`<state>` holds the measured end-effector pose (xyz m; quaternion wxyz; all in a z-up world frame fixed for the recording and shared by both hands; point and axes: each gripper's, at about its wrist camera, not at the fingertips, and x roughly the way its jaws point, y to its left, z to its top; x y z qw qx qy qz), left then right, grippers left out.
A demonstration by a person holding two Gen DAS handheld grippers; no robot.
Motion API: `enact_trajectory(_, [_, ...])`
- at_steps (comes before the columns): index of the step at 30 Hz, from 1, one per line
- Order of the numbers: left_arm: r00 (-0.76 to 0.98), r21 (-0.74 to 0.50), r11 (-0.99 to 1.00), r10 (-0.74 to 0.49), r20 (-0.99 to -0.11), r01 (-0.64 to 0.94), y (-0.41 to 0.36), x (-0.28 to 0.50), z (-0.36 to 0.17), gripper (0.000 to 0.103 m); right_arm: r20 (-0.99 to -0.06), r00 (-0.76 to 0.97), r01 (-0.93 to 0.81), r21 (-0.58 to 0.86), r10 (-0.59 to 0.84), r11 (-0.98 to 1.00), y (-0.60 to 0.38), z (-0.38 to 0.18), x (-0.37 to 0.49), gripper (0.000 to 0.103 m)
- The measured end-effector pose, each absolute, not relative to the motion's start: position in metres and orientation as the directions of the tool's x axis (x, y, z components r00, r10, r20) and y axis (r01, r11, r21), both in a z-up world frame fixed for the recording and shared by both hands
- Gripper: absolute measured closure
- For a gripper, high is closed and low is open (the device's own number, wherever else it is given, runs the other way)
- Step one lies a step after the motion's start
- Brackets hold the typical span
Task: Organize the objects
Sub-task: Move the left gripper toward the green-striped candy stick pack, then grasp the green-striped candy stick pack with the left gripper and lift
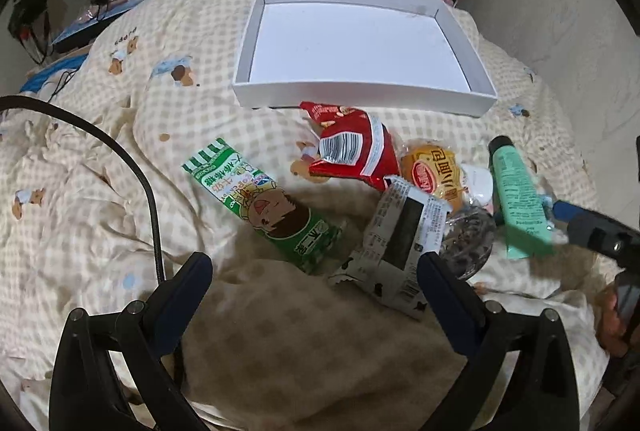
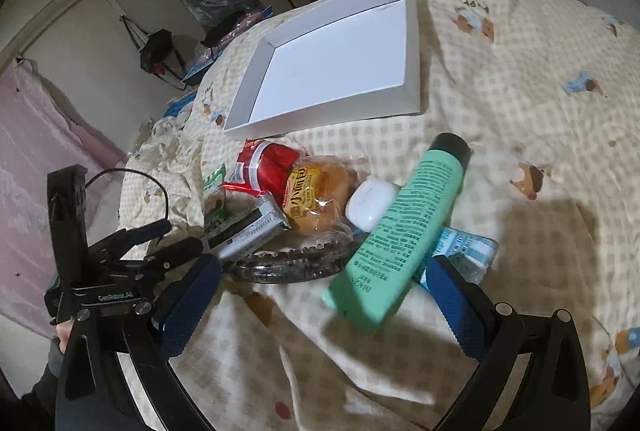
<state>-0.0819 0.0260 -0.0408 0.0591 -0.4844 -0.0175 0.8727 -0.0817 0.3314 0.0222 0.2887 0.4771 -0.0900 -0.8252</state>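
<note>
The green tube (image 2: 404, 227) lay tilted between the spread fingers of the right gripper (image 2: 320, 299), black cap pointing away; contact with either pad could not be confirmed. The left gripper (image 1: 314, 279) hovered open above the bedspread (image 1: 120, 135), near the green snack pack (image 1: 264, 203). The white tray (image 1: 360, 99) sat beyond the pile. The left gripper's body read "GenRobot.AI".
</note>
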Motion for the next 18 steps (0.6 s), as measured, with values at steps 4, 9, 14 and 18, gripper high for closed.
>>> enact_trajectory(4, [-0.513, -0.067, -0.99, 0.122, -0.85, -0.124, 0.032, -0.087, -0.041, 0.001, -0.731, -0.394, 0.389, 0.417, -0.557, -0.821, 0.33, 0.024, -0.084, 0.0])
enact_trajectory(9, [-0.474, -0.007, -0.97, 0.125, -0.871, -0.243, 0.042, -0.105, -0.033, 0.001, -0.73, -0.396, 0.395, 0.412, -0.557, -0.821, 0.328, 0.02, -0.083, 0.0])
enact_trajectory(14, [-0.489, 0.007, -1.0, 0.008, -0.872, -0.03, 0.013, -0.14, -0.015, 0.001, -0.739, -0.391, 0.411, 0.393, -0.549, -0.822, 0.324, 0.019, -0.081, 0.0])
enact_trajectory(18, [-0.4, -0.064, -0.992, 0.016, -0.916, 0.106, -0.001, -0.152, -0.032, 0.004, -0.738, -0.386, 0.411, 0.399, -0.554, -0.819, 0.324, 0.017, -0.082, 0.0])
